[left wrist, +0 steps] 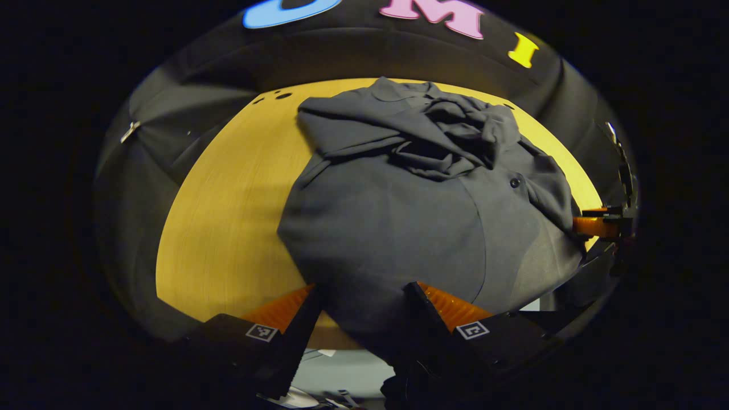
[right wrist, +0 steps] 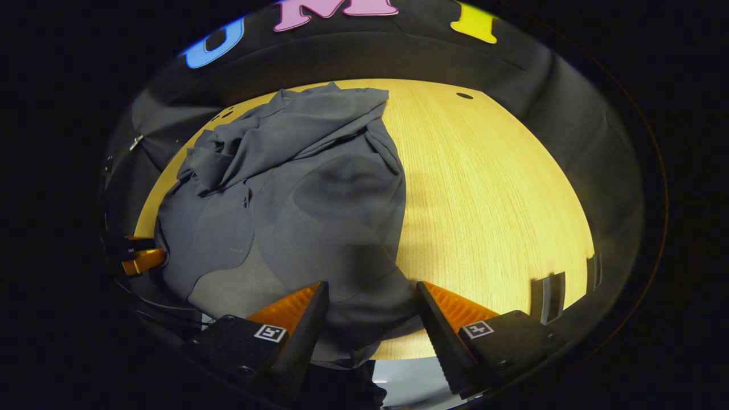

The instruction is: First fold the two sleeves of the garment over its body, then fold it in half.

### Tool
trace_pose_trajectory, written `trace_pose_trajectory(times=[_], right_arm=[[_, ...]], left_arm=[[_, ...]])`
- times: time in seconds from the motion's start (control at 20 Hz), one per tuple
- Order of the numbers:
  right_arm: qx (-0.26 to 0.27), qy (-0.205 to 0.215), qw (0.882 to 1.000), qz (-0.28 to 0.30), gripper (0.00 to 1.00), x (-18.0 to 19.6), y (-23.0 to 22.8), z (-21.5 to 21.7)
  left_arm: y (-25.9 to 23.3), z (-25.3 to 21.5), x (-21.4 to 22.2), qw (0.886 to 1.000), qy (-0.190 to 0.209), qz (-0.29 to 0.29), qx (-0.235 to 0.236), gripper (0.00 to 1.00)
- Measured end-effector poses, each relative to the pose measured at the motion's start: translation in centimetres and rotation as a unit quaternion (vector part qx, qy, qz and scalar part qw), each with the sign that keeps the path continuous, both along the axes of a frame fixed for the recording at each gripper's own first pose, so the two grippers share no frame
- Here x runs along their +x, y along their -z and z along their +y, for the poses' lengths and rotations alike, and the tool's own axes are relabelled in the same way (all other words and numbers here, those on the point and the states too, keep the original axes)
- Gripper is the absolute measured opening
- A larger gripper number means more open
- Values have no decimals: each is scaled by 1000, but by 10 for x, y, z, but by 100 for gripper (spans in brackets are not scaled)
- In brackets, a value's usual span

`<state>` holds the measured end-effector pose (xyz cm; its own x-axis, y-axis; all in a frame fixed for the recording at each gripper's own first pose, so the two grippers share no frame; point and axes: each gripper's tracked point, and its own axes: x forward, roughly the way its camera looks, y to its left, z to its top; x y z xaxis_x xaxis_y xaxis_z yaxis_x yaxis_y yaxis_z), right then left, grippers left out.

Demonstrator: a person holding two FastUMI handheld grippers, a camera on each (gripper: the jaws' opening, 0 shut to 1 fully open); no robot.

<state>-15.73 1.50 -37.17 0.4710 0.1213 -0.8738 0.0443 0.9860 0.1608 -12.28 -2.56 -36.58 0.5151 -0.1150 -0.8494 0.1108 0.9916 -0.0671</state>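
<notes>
sleeves (left wrist: 433, 134) lie bunched over the garment (left wrist: 387, 228) body on the table (left wrist: 228, 228), so the left gripper (left wrist: 364, 307) and right gripper (right wrist: 370, 307) straddle its near hem, jaws wide, apparently set for the halving fold.

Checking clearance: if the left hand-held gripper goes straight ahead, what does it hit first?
The garment: its near hem already lies between the open fingers of the left hand-held gripper, so cloth comes first, then the bunched sleeves. Depth is uncertain.

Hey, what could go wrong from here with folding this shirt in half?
The sleeves lie bunched, not flat, over the shirt, so folding now may trap a lump. The hem hangs over the table edge between the open fingers of the left gripper and right gripper; a shallow grab could slip.
</notes>
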Motion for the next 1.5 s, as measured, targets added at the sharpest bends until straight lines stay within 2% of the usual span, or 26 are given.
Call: trace_pose_trajectory(times=[0.1,0.2,0.25,0.3,0.35,0.45,0.5,0.55,0.75,1.0,1.2,1.3,1.5], right_arm=[[5,3,1000,0,95,0,0,1],[8,-4,1000,-1,92,1,1,3],[16,-12,1000,2,90,1,1,8],[20,-22,1000,1,91,3,1,12],[23,-35,999,1,57,4,2,18],[31,-54,998,-2,29,7,1,27],[30,-61,998,-3,14,8,1,27],[28,-64,998,2,7,9,3,27],[41,-50,998,-21,7,12,-19,25],[73,-11,995,-72,6,35,-65,16],[85,6,987,-135,7,76,-115,7],[95,18,978,-184,6,110,-154,3],[104,21,967,-232,6,155,-191,4]], left_arm=[[-1,4,-3,1000,-10,1,-10,99],[2,5,-5,1000,5,2,2,91],[0,3,-4,1000,19,1,3,77],[0,-4,-1,999,33,-2,-3,70],[0,-5,2,999,41,-4,-5,52],[-2,-9,5,999,39,-9,-25,18],[-3,-9,6,999,32,-9,-36,13],[-4,-11,7,999,26,-4,-48,6],[-37,-22,14,995,19,-18,-95,6],[-101,-38,44,988,16,-77,-136,6],[-151,-43,78,979,13,-127,-156,6],[-184,-39,105,973,5,-163,-164,6],[-215,-27,144,965,-9,-200,-168,6]])
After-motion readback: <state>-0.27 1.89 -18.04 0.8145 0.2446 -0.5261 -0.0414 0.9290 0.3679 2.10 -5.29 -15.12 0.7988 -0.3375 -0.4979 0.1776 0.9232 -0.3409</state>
